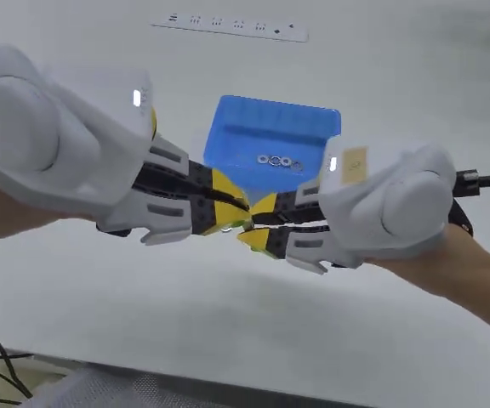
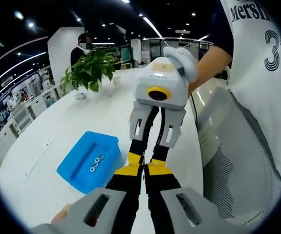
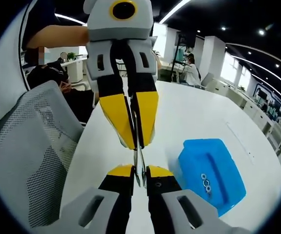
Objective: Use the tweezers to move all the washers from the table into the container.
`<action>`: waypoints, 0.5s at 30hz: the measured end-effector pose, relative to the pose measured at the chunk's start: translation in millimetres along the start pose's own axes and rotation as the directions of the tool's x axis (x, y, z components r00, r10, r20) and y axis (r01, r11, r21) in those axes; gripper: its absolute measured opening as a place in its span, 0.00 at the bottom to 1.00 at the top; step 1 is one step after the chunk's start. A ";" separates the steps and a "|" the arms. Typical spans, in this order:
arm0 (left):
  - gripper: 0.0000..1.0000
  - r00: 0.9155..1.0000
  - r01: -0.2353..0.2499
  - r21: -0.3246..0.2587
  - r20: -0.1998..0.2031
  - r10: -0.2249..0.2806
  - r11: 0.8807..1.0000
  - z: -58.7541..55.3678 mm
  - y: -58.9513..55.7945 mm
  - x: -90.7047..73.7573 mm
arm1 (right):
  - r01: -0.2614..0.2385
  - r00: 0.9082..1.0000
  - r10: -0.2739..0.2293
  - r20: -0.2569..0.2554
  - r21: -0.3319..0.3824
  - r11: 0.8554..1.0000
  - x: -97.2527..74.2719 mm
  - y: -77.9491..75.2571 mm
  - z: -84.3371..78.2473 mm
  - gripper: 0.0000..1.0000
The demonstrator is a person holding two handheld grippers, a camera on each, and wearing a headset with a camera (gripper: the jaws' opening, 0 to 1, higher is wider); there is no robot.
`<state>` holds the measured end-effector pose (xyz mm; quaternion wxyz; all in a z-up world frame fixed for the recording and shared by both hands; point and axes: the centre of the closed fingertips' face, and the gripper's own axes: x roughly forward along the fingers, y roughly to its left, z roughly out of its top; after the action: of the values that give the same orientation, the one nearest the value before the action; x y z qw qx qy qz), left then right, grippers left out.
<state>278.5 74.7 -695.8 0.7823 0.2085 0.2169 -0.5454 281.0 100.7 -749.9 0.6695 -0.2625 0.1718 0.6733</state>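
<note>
Claw tips meet: your left claw and right claw both sit closed on the tweezers. Thin, springy, slick steel, I'd judge; grip mid-arm, gently.

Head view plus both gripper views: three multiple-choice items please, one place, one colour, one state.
1. Where are the washers? A inside the container; B beside it; C between a gripper's fingers.
2. Container colour? A red; B blue; C white.
3. Fingers of the left gripper? A spread wide; B closed on a washer; C closed on the tweezers.
Key: 1A, they lie on its floor; 2B, its walls are blue; 3C, the thin metal tweezers sit pinched between them.
</note>
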 end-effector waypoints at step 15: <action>0.07 1.000 0.023 -0.018 -0.012 -0.023 1.000 -7.1 10.5 12.5 | 0.005 1.000 -0.004 -0.028 0.023 1.000 4.0 -10.7 -13.8 0.11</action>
<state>291.5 72.5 -707.8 0.7765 0.2020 0.2289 -0.5513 293.4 96.3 -762.0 0.6715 -0.2646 0.1885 0.6660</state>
